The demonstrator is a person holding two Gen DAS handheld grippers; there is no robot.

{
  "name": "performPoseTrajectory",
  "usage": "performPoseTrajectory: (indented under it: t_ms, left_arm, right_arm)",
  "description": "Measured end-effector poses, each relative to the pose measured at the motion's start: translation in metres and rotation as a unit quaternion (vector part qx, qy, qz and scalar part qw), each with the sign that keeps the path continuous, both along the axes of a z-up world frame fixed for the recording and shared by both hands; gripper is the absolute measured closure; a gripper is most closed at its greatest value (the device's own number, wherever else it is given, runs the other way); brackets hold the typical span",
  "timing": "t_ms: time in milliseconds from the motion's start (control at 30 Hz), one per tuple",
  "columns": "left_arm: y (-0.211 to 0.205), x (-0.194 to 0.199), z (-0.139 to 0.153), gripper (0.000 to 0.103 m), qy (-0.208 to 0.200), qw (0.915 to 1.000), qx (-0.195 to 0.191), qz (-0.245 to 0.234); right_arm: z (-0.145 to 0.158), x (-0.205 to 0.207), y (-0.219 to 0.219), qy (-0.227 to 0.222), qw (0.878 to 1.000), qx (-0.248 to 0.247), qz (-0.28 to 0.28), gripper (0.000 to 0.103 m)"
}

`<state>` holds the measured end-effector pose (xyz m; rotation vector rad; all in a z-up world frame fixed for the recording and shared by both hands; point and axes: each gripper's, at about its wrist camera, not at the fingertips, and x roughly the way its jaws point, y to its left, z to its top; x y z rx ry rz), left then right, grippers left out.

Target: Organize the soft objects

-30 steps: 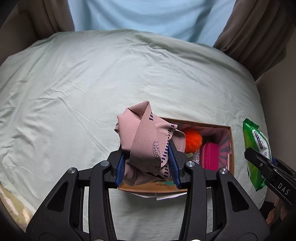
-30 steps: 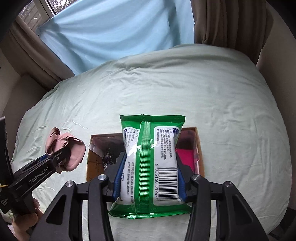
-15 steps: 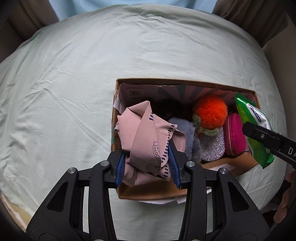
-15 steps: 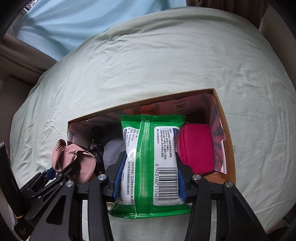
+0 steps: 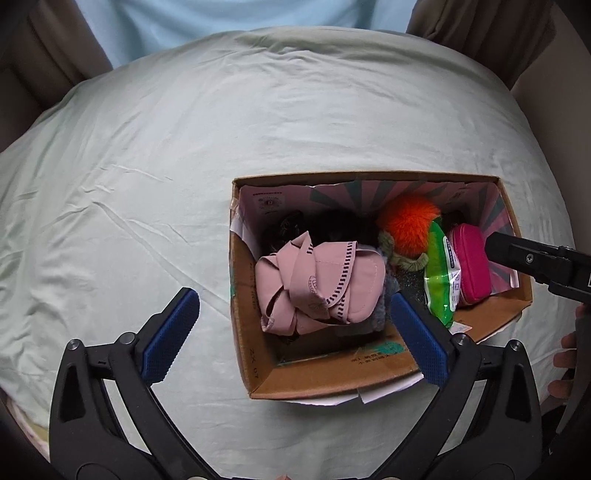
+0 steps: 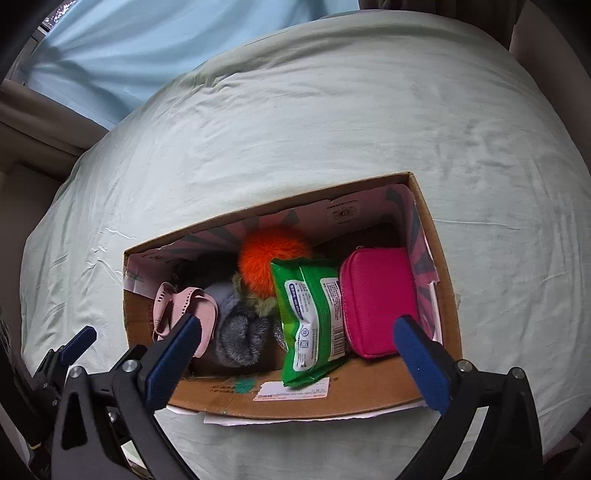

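Observation:
A cardboard box (image 5: 258, 373) sits on the pale green bed; it also shows in the right wrist view (image 6: 369, 391). Inside lie a pink cloth (image 5: 317, 280), a grey fuzzy item (image 6: 240, 336), an orange pompom (image 5: 406, 225), a green wipes pack (image 6: 314, 317) and a magenta pouch (image 6: 376, 299). My left gripper (image 5: 295, 338) is open and empty, just above the pink cloth at the box's near left end. My right gripper (image 6: 295, 363) is open and empty over the wipes pack, which stands on edge beside the pouch.
The bed sheet (image 5: 147, 166) spreads wide to the left of and behind the box. A light blue curtain (image 6: 147, 44) and brown drapes (image 5: 480, 33) hang beyond the far edge. A beige wall stands to the right.
Both grippers opened. The left let go of the pink cloth and the right let go of the wipes pack; both items now lie in the box.

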<state>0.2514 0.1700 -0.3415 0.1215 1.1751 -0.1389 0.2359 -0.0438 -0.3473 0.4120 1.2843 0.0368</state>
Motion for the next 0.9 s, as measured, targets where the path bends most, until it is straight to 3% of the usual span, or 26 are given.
performPoseTrajectory:
  t_ms: [267, 467, 733, 900]
  left_arm:
    - [-0.005, -0.015, 0.026, 0.000, -0.016, 0.9998, 0.001, 0.009]
    - [-0.011, -0.033, 0.076, 0.000, -0.038, 0.9991, -0.002, 0.020]
    - [-0.026, -0.070, 0.179, 0.000, -0.102, 0.9937, -0.026, 0.040]
    - [-0.041, -0.102, 0.247, 0.000, -0.155, 0.9860, -0.043, 0.047]
  right_arm:
    - [0.018, -0.007, -0.004, -0.015, 1.000, -0.003, 0.005, 0.000]
    - [0.057, -0.020, -0.014, -0.048, 0.999, -0.006, 0.023, 0.000]
    - [0.151, -0.056, -0.044, -0.116, 0.992, -0.022, 0.049, 0.000]
    - [0.218, -0.088, -0.070, -0.167, 0.983, -0.060, 0.044, 0.000]
